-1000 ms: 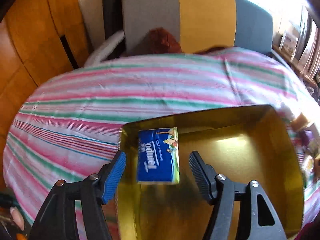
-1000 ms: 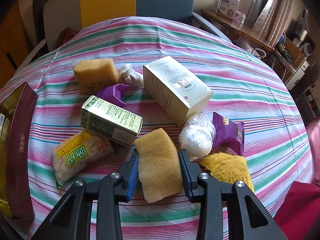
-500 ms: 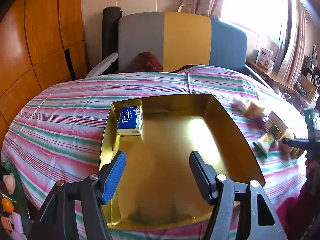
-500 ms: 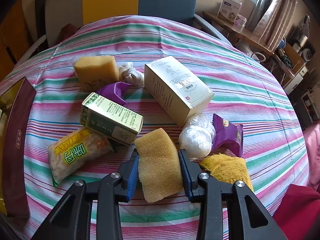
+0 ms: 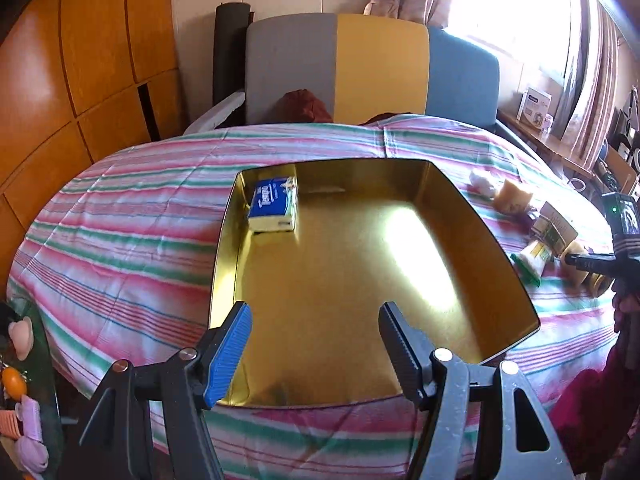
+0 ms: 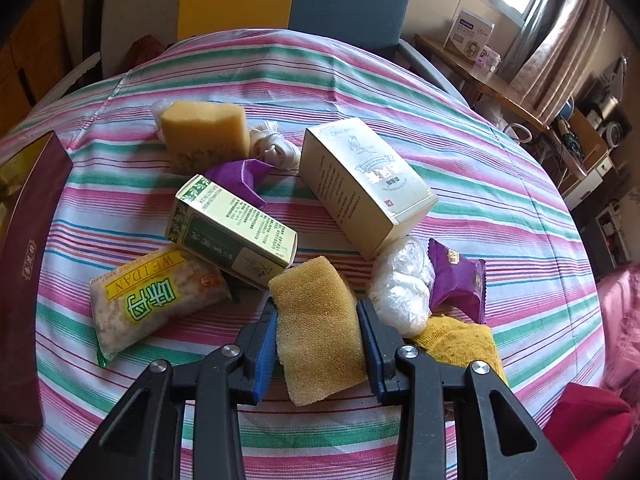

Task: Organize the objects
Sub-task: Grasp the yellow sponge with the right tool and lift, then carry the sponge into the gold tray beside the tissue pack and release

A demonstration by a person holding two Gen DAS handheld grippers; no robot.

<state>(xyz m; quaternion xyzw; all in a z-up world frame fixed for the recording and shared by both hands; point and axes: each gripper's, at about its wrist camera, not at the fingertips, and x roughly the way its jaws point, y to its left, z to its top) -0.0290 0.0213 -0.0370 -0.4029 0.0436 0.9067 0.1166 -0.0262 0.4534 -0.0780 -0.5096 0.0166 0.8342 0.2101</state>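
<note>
A gold tin tray [image 5: 225,240] lies on the striped tablecloth, with a blue tissue pack [image 5: 274,204] in its far left corner. My left gripper [image 5: 314,316] hangs open and empty over the tray's near edge. In the right wrist view my right gripper [image 6: 316,310] is shut on a flat yellow sponge [image 6: 320,340], its pads pressing both long sides. The sponge sits among the loose pile on the cloth. The right gripper [image 5: 592,260] also shows at the right edge of the left wrist view.
Around the sponge lie a green-and-cream box [image 6: 232,228], a cream carton [image 6: 364,180], a Weidan snack pack [image 6: 152,300], a thick yellow sponge [image 6: 204,132], a white plastic bundle [image 6: 404,284], a purple packet [image 6: 458,280] and a yellow cloth [image 6: 460,340]. The tray's maroon wall [image 6: 24,240] stands left.
My left gripper has drawn back from the tissue pack, so the whole tray now shows. The right gripper stays put on the sponge.
</note>
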